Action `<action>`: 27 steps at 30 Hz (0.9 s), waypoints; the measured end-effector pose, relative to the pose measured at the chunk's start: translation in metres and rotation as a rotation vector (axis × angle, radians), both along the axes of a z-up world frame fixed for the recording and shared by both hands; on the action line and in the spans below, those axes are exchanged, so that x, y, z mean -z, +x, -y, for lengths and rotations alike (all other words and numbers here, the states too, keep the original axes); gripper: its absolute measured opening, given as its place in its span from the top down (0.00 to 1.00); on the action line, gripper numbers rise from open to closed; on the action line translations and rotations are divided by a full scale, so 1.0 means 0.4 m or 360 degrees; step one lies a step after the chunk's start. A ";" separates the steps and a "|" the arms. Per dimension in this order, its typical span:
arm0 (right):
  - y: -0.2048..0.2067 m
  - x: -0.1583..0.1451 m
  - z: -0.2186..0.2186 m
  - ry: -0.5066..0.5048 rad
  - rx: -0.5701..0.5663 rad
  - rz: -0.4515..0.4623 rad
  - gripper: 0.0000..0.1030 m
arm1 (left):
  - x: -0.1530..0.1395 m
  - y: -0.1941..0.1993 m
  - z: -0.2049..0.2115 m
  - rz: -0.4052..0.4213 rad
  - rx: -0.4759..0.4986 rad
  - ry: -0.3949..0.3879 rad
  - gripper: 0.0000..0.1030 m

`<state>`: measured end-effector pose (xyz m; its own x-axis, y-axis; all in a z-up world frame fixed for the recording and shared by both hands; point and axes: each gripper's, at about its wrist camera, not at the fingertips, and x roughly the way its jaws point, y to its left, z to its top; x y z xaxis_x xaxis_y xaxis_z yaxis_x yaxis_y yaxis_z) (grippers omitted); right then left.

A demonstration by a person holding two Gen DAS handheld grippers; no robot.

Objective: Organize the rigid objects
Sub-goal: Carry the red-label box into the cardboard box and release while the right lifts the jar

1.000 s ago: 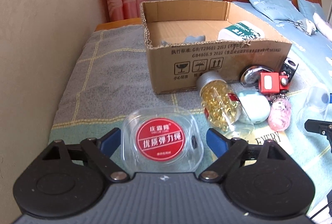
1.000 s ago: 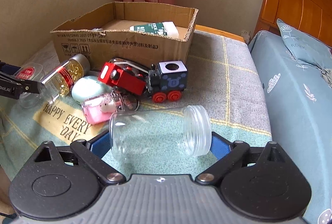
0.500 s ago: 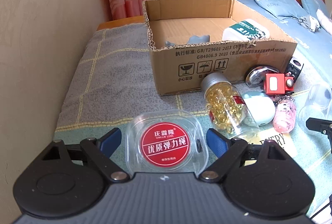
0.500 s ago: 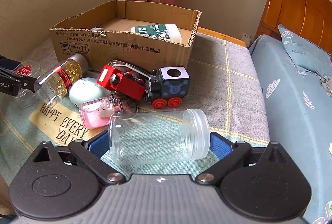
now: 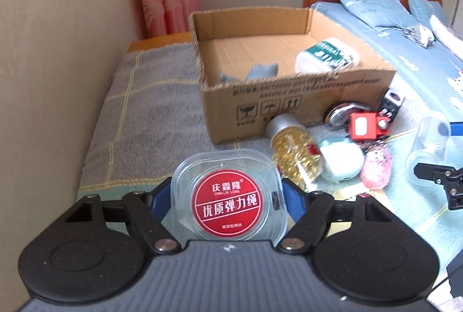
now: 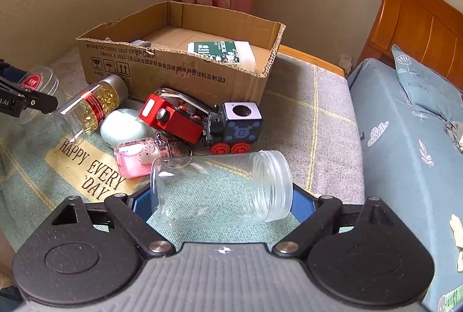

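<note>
In the left wrist view a flat clear case [image 5: 228, 196] with a round red label sits between the blue pads of my left gripper [image 5: 228, 190]. The jaws are closing and both pads touch its sides. In the right wrist view my right gripper [image 6: 221, 196] holds a clear lidless jar [image 6: 220, 190] lying crosswise. Its jaws are closing too, with the pads against the jar's base and mouth. The open cardboard box [image 6: 173, 66] stands behind, with a white and green bottle [image 6: 222, 51] inside.
In front of the box lie a bottle of golden capsules [image 6: 92, 106], a mint case [image 6: 124, 127], a pink keychain [image 6: 136, 158] and a red and black toy train [image 6: 173, 118]. A wall runs along the left; a bed with pillows [image 6: 428, 86] lies right.
Both pairs of jaws have narrowed onto the case and the jar. The jar now lies a little tilted. The box looks slightly farther off in the left wrist view.
</note>
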<state>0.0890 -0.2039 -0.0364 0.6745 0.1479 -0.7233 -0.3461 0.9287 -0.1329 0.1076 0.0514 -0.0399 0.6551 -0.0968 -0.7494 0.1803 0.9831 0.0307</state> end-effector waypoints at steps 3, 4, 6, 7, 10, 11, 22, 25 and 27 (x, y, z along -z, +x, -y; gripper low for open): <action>-0.006 -0.016 0.004 0.0000 -0.0042 0.0011 0.09 | -0.031 -0.006 0.010 0.0033 0.0027 0.0008 0.26; -0.007 -0.022 0.005 0.0004 -0.0060 0.0012 0.09 | -0.041 -0.007 0.013 0.0042 0.0038 0.0003 0.26; -0.010 -0.034 0.007 0.0007 -0.0083 0.0021 0.09 | -0.062 -0.003 0.023 0.0062 0.0056 -0.0005 0.26; -0.010 -0.042 0.008 0.0010 -0.0093 0.0024 0.09 | -0.074 0.001 0.027 0.0074 0.0061 -0.0008 0.26; -0.011 -0.062 0.009 0.0037 -0.0128 0.0037 0.09 | -0.110 0.020 0.044 0.0126 0.0080 -0.0003 0.26; -0.011 -0.068 0.008 0.0044 -0.0137 0.0042 0.09 | -0.124 0.030 0.050 0.0144 0.0086 0.0002 0.26; 0.010 -0.117 0.004 0.0070 -0.0175 0.0099 0.09 | -0.213 0.199 0.095 0.0228 0.0129 0.0025 0.26; 0.016 -0.122 0.006 0.0069 -0.0169 0.0111 0.09 | -0.222 0.246 0.103 0.0231 0.0130 0.0037 0.26; 0.019 -0.127 0.008 0.0072 -0.0165 0.0118 0.09 | -0.223 0.279 0.110 0.0224 0.0116 0.0058 0.26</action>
